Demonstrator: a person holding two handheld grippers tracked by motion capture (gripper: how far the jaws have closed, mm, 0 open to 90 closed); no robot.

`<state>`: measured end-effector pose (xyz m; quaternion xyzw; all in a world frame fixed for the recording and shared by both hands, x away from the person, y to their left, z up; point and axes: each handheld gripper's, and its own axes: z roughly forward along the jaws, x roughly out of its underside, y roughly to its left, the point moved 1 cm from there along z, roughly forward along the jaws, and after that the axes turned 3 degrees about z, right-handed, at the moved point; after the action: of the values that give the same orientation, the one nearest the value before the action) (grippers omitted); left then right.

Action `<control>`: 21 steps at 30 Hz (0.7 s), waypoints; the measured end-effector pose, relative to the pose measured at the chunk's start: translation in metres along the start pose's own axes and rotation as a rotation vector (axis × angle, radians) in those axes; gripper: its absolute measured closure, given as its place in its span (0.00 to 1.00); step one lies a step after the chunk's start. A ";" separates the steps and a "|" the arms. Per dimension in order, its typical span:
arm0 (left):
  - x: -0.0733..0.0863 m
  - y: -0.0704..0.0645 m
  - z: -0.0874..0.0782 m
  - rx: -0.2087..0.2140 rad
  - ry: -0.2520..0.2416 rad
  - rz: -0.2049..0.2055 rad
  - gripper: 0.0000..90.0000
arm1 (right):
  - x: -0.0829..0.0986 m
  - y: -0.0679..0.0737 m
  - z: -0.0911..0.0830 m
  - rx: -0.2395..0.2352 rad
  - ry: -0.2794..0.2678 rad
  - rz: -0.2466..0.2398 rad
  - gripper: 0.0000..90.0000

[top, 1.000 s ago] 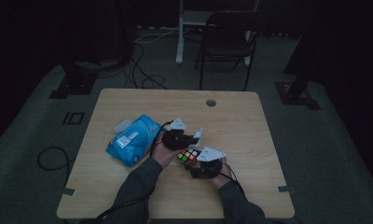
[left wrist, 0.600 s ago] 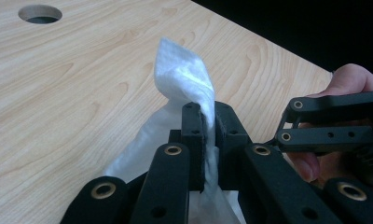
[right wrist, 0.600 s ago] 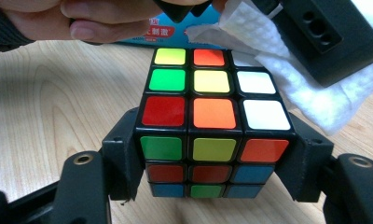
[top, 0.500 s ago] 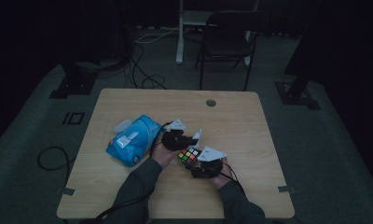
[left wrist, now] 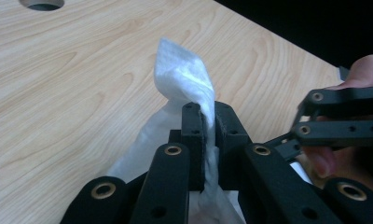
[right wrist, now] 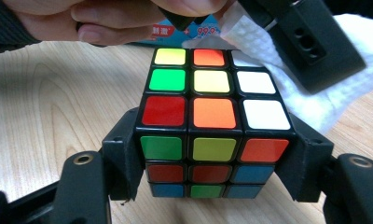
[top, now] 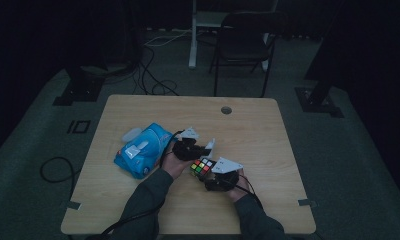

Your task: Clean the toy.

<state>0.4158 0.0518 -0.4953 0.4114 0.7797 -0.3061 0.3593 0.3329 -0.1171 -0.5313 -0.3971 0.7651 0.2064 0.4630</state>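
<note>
Near the middle of the table [top: 138, 107], toward its front edge, the right gripper [right wrist: 212, 154] clamps a puzzle cube [right wrist: 212, 121] between its jaws — pressed on two opposite sides. Just beside it, the left gripper [left wrist: 208, 126] is pinched tight on a white tissue [left wrist: 184, 79] that touches the cube's far side. A blue tissue pack [top: 143, 150] lies toward the left edge.

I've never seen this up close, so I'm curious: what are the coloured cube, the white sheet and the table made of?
Cube: apparently hard black plastic with glossy coloured squares that catch the light. White sheet, pinched in the left tongs: soft, dimpled, probably a tissue or wet wipe. Table: pale wood grain, matte, possibly laminate rather than solid wood.
</note>
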 end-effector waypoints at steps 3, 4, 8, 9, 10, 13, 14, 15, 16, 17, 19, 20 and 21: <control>0.002 0.003 0.000 -0.008 0.005 -0.006 0.95 | 0.000 0.000 -0.001 0.002 -0.002 -0.002 0.38; 0.002 0.004 0.000 -0.009 0.008 -0.007 0.95 | 0.000 0.000 -0.001 0.002 -0.002 -0.002 0.38; 0.002 0.004 0.000 -0.008 0.008 -0.010 0.95 | 0.000 -0.001 -0.001 0.003 -0.002 -0.001 0.38; 0.002 0.004 0.000 -0.007 0.008 -0.010 0.95 | 0.000 -0.001 -0.001 0.003 -0.002 -0.001 0.38; 0.002 0.004 0.000 -0.006 0.008 -0.009 0.95 | 0.000 -0.001 -0.001 0.003 -0.002 0.000 0.38; 0.001 0.002 0.001 -0.002 0.005 -0.011 0.95 | 0.000 -0.001 -0.001 0.004 -0.003 -0.001 0.38; 0.001 0.001 0.001 0.000 0.006 -0.009 0.95 | 0.000 -0.001 -0.001 0.004 -0.002 -0.001 0.38; 0.000 0.000 0.001 0.002 0.007 -0.005 0.95 | 0.000 -0.001 -0.001 0.004 -0.001 -0.002 0.38; 0.000 -0.001 0.002 0.005 0.009 -0.004 0.95 | 0.000 -0.001 -0.001 0.004 -0.001 -0.003 0.38; -0.001 -0.001 0.002 0.008 0.011 -0.001 0.95 | 0.000 -0.001 -0.001 0.004 -0.002 -0.003 0.38; -0.001 -0.002 0.003 0.014 0.011 0.002 0.95 | 0.000 -0.001 -0.001 0.005 -0.002 -0.003 0.38; -0.001 -0.003 0.004 0.018 0.011 0.001 0.95 | 0.000 -0.001 -0.001 0.005 -0.001 -0.003 0.38; -0.002 -0.004 0.004 0.021 0.011 0.000 0.95 | 0.000 -0.001 -0.001 0.005 -0.001 -0.002 0.38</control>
<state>0.4144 0.0456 -0.4956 0.4166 0.7785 -0.3119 0.3508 0.3331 -0.1182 -0.5311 -0.3966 0.7649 0.2040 0.4648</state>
